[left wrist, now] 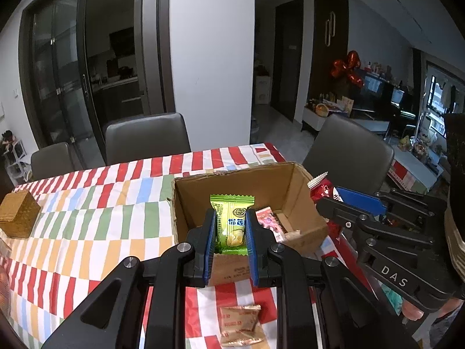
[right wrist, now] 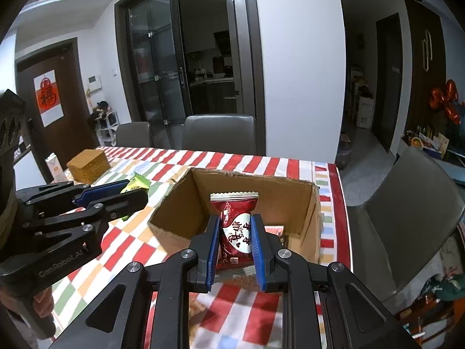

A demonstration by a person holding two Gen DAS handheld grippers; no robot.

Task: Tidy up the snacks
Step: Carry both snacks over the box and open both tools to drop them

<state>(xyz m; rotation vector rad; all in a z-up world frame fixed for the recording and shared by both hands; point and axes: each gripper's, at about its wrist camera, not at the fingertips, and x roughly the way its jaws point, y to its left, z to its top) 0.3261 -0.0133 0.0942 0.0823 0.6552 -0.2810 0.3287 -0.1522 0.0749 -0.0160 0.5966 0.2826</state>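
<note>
An open cardboard box (left wrist: 279, 180) (right wrist: 189, 206) sits on the checkered tablecloth. My left gripper (left wrist: 231, 226) is shut on a green snack packet (left wrist: 231, 212) and holds it over the box's near side. My right gripper (right wrist: 234, 232) is shut on a red snack packet (right wrist: 235, 224) above the box's near edge. The left gripper also shows at the left of the right wrist view (right wrist: 116, 192) with the green packet (right wrist: 136, 184). The right gripper shows at the right of the left wrist view (left wrist: 348, 203) with the red packet (left wrist: 319, 187). A pink packet (left wrist: 268, 222) lies inside the box.
A brown packet (left wrist: 239, 324) lies on the cloth in front of the box. A woven box (left wrist: 19, 213) (right wrist: 87, 164) stands at the far left with a small carton (right wrist: 55, 170) beside it. Grey chairs (left wrist: 146, 138) (right wrist: 407, 206) surround the table.
</note>
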